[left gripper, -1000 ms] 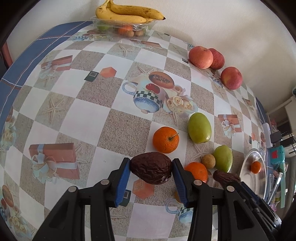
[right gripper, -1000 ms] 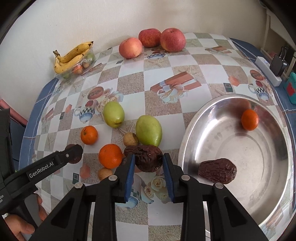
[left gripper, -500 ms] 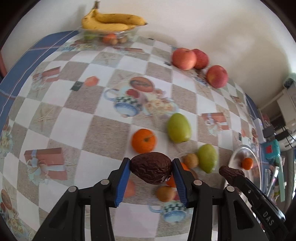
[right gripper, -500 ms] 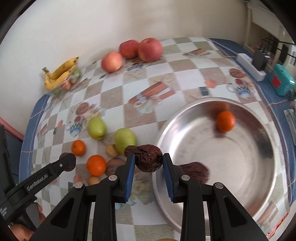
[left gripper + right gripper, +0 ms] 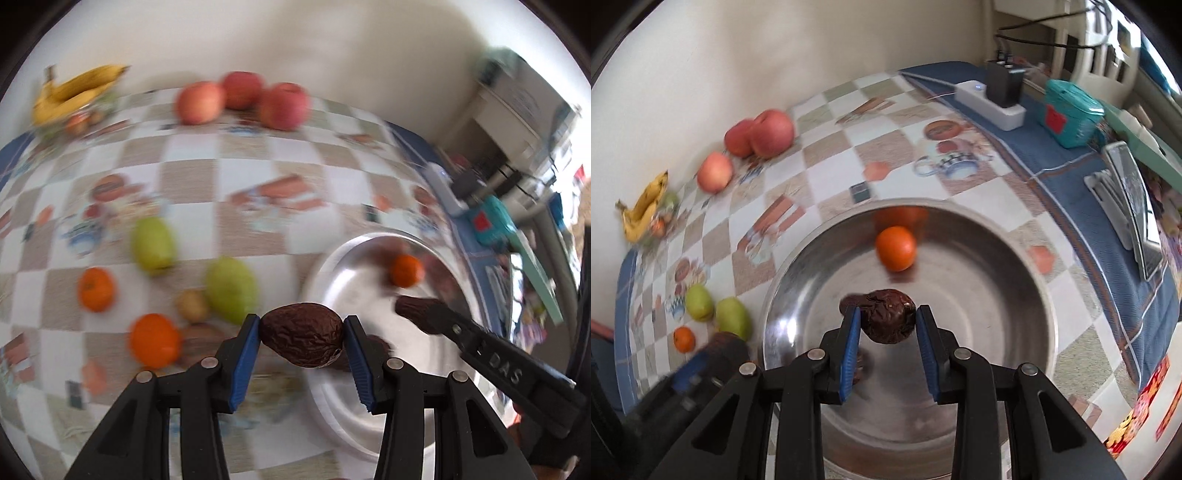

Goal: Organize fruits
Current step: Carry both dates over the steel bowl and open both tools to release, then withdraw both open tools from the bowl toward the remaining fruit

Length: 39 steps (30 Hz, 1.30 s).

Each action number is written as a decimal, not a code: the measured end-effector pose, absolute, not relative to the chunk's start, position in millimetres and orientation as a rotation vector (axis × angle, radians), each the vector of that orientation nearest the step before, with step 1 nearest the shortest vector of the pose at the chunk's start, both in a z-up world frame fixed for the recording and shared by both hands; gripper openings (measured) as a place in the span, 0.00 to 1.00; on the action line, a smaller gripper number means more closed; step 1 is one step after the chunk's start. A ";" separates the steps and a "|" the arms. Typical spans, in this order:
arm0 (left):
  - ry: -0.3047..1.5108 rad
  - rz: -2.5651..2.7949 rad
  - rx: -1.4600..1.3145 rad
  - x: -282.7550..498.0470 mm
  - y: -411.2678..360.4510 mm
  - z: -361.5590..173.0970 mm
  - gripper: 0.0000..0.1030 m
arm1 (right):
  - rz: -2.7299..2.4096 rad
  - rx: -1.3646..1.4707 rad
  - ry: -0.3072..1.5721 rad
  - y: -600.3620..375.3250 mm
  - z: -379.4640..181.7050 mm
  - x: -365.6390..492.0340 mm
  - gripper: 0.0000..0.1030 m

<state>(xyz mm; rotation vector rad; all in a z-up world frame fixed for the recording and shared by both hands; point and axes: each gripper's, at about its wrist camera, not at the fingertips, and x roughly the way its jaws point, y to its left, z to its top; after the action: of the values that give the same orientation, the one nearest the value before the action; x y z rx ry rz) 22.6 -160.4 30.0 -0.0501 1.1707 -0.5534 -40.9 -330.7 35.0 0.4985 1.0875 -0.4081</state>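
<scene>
We see the left gripper (image 5: pixel 302 341) clamped on a wrinkled dark brown fruit (image 5: pixel 302 339), held above the checked tablecloth (image 5: pixel 236 181) just beside the rim of the steel bowl (image 5: pixel 332 266). The right gripper (image 5: pixel 886 326) grips a second wrinkled brown fruit (image 5: pixel 888 319) over the inside of that bowl, where an orange (image 5: pixel 895 248) lies near the far wall. Two green pears (image 5: pixel 153 242), more oranges (image 5: pixel 95 288) and three red apples (image 5: pixel 242 98) lie scattered on the cloth, with bananas (image 5: pixel 75 90) by the wall.
</scene>
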 end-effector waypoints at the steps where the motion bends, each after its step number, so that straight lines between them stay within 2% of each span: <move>1: 1.171 -0.572 -0.044 20.3 -166.0 30.1 0.49 | -0.413 0.509 1.080 -333.6 36.3 -42.6 0.32; 4: 1.166 -0.592 -0.025 16.6 -174.8 30.7 0.54 | -0.419 0.525 1.080 -337.6 36.6 -43.9 0.32; 11: 1.188 -0.536 -0.047 22.0 -156.4 27.3 0.57 | -0.403 0.496 1.106 -330.5 33.8 -40.8 0.32; 12: 1.197 -0.515 -0.042 22.6 -152.1 26.2 0.64 | -0.401 0.479 1.115 -327.4 33.2 -39.5 0.35; 13: 1.203 -0.491 -0.037 23.7 -147.8 24.6 0.69 | -0.398 0.466 1.123 -324.4 32.3 -38.3 0.43; 16: 1.230 -0.411 -0.036 29.7 -130.7 18.6 0.75 | -0.381 0.431 1.145 -315.6 29.3 -34.3 0.65; 18: 1.246 -0.360 -0.038 33.5 -118.6 15.3 0.81 | -0.367 0.399 1.146 -309.4 29.7 -31.5 0.66; 19: 1.248 -0.329 -0.035 35.1 -111.6 14.1 0.87 | -0.362 0.377 1.145 -305.5 30.2 -30.2 0.70; 20: 1.248 -0.297 -0.032 36.1 -105.7 13.1 0.91 | -0.360 0.362 1.143 -302.7 30.6 -29.6 0.75; 21: 1.246 -0.260 -0.029 37.4 -98.4 12.5 1.00 | -0.358 0.351 1.138 -299.9 31.0 -29.3 0.85; 22: 1.237 -0.221 -0.026 38.4 -90.4 12.6 1.00 | -0.353 0.342 1.131 -296.9 31.5 -28.9 0.89; 28: 1.181 -0.078 -0.017 46.6 -53.2 19.4 1.00 | -0.320 0.334 1.131 -285.8 30.5 -24.0 0.90; 39: 1.195 0.036 -0.081 58.1 -9.8 20.2 1.00 | -0.264 0.375 1.146 -267.8 28.1 -15.1 0.90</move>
<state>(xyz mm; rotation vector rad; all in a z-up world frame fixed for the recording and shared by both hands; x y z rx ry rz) 58.1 -9.8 20.2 -0.0807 1.1951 0.0355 -15.1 -267.8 28.1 0.3745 1.1462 -0.2640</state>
